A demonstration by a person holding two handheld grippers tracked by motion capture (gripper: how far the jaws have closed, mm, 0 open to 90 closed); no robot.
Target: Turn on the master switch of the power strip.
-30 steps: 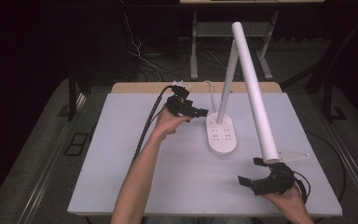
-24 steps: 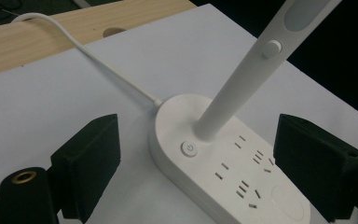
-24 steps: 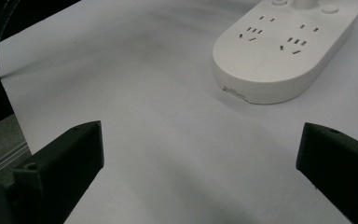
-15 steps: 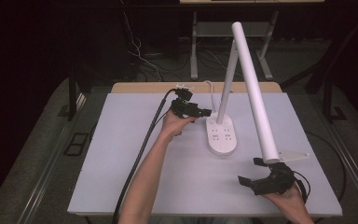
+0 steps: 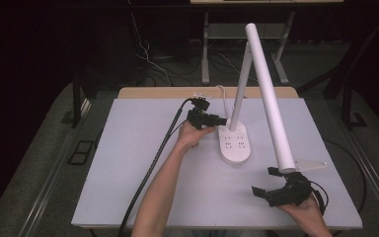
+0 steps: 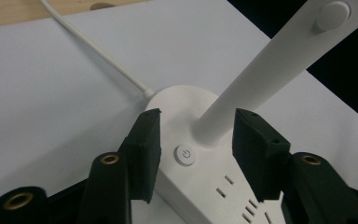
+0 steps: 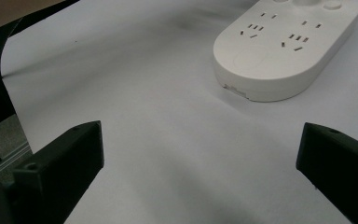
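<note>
A white desk lamp (image 5: 234,143) stands on a pale counter (image 5: 128,163), its oval base toward the middle of the far edge, with sockets set in the top and a thin white cable (image 6: 98,56) trailing off toward that far edge. A slim stem rises from the base, and a long white lamp head (image 5: 269,98) slopes down toward the near right corner.

The left gripper (image 5: 212,120), held in a person's hand, sits at the far end of the base. In the left gripper view its black fingers (image 6: 147,144) have just been closing and now straddle the foot of the stem and the round power button (image 6: 185,154), with gaps on both sides, not yet pressing on anything.

The right gripper (image 5: 269,182) rests near the right corner of the near edge, its fingers (image 7: 65,158) spread wide with bare counter between them.

The step in hand looks like closing in on the lamp's base, either to grip the stem or to press the button. The next move probably calls for a small, careful lowering or closing, keeping the base from sliding
</note>
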